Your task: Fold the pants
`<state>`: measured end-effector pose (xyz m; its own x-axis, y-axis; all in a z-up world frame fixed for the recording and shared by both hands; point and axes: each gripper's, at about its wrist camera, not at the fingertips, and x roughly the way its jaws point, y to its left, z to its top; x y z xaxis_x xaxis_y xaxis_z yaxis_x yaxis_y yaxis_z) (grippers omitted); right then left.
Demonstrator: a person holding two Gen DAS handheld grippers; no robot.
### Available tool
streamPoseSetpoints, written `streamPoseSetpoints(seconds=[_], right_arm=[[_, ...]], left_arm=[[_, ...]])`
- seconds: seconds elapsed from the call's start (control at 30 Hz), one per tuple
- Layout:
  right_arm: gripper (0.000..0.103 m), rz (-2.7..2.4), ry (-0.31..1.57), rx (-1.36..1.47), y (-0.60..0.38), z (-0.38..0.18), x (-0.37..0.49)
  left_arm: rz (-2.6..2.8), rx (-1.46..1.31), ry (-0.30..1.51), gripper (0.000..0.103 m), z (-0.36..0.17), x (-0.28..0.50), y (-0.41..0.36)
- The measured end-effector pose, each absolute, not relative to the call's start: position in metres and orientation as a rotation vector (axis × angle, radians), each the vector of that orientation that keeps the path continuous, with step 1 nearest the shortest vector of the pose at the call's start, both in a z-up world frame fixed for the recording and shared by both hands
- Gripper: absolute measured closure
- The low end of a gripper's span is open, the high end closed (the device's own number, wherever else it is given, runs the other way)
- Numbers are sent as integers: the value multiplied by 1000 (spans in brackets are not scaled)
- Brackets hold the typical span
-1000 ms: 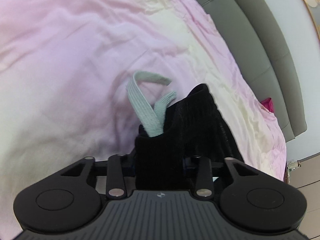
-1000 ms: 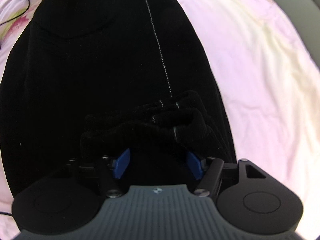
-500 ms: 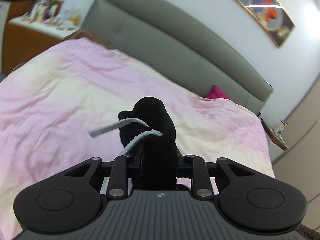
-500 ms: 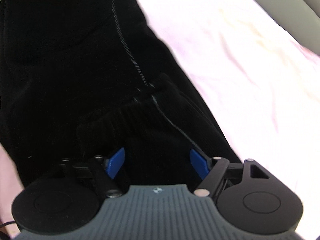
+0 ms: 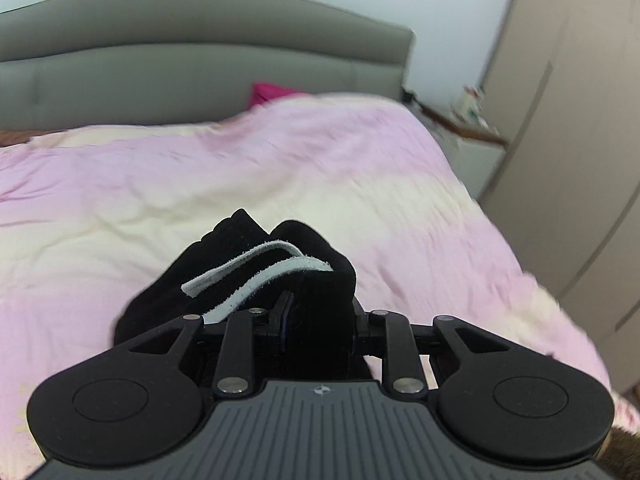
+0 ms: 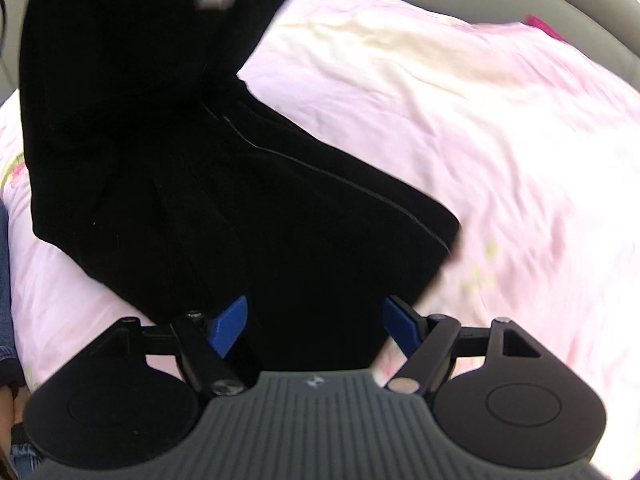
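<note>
One pair of black pants (image 6: 208,168) is seen held up over a bed covered by a pink and cream quilt (image 5: 360,184). In the left wrist view, a bunched part of the pants (image 5: 280,264) is clamped between the closed fingers of the left tool (image 5: 320,312), and two pale grey drawstring ends (image 5: 256,268) are draped across the black fabric toward the left. In the right wrist view, the right tool (image 6: 314,320) is seen with its two blue finger pads (image 6: 228,324) set wide apart; black cloth fills the gap between them, but whether it is gripped cannot be told. The pants hang from the far left down to the near centre. One grey headboard (image 5: 200,48) and one magenta pillow (image 5: 268,94) are seen at the far end.
</note>
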<state>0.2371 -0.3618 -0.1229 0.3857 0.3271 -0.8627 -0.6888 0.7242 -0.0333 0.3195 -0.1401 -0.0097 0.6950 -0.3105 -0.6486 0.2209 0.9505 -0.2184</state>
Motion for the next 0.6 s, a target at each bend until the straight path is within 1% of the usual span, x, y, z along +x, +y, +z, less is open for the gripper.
streamPoseSetpoints(seconds=[0.13,0.17,0.27,0.4,0.5,0.57,0.6], right_arm=[[31,638,969,-327,-398,-125,222],[31,629,965,-312,-424,-123,218],[31,619,978,-277,-443,-132,209],[31,616,991,-280,-446,-145,212],[31,595,1022,-295,-437,-152,227],[31,579,1033,-290,-440,-155,232],[31,572,1037,-280,-438,-165,243]], left_arm=[[-370,-18,854,74,-71,326,-210],[-382,2,884,74,-87,328,-223],[-402,24,985,74,-131,328,-246],[-432,29,1089,73,-169,322,-257],[-464,-12,1152,67,-181,326,-254],[-497,-46,1155,57,-174,326,-250],[-520,-67,1160,49,-169,326,-248]])
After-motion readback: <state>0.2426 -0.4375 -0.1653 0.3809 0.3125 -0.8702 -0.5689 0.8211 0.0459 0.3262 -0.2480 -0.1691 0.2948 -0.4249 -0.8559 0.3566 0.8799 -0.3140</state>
